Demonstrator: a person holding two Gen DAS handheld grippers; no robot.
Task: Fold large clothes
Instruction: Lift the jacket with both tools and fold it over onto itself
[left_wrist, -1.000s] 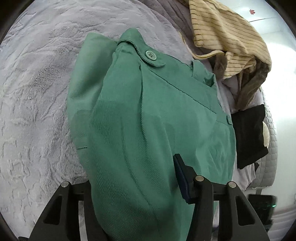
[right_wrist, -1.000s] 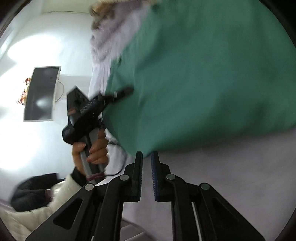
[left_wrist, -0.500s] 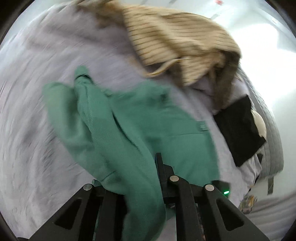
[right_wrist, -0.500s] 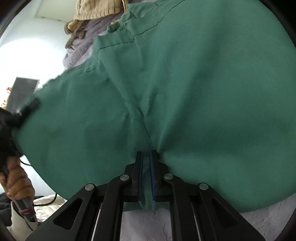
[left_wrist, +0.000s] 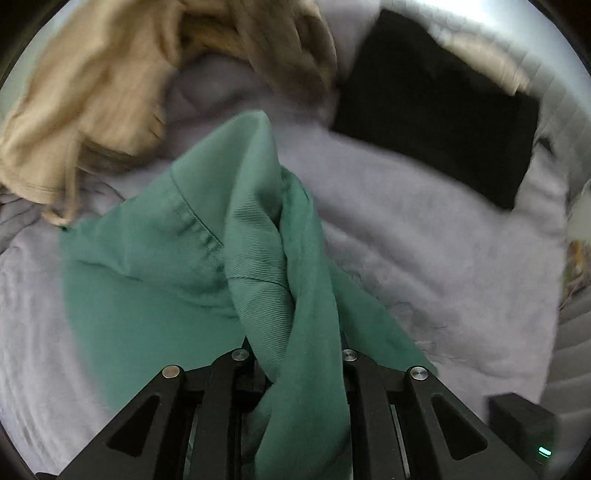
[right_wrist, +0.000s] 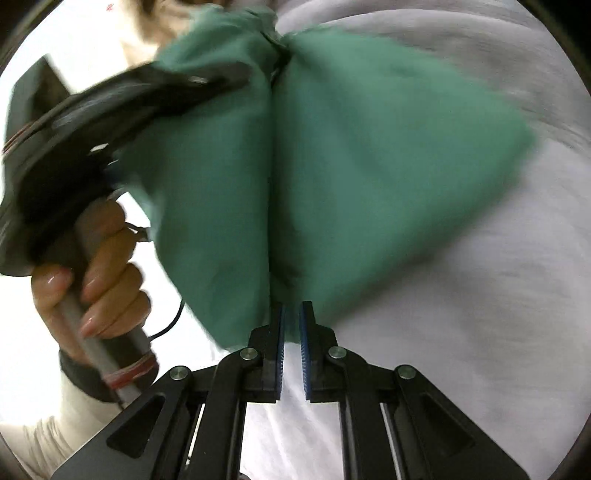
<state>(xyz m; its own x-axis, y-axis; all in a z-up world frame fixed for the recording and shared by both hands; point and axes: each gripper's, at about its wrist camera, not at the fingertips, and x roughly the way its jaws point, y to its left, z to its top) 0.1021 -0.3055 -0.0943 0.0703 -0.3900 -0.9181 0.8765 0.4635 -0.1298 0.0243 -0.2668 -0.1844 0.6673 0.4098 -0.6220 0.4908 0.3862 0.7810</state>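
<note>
At frame centre, green trousers (left_wrist: 207, 258) hang bunched above the grey bed (left_wrist: 424, 258), clamped in nearly closed jaws of left gripper (left_wrist: 295, 369) and right gripper (right_wrist: 291, 332); folding barely begun, no neat fold yet

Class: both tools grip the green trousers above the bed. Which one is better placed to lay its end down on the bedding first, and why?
Probably the right tool: it pinches the green trousers low over bare grey bedding. The left tool holds a twisted bunch hanging nearer the beige garment and black garment.
</note>
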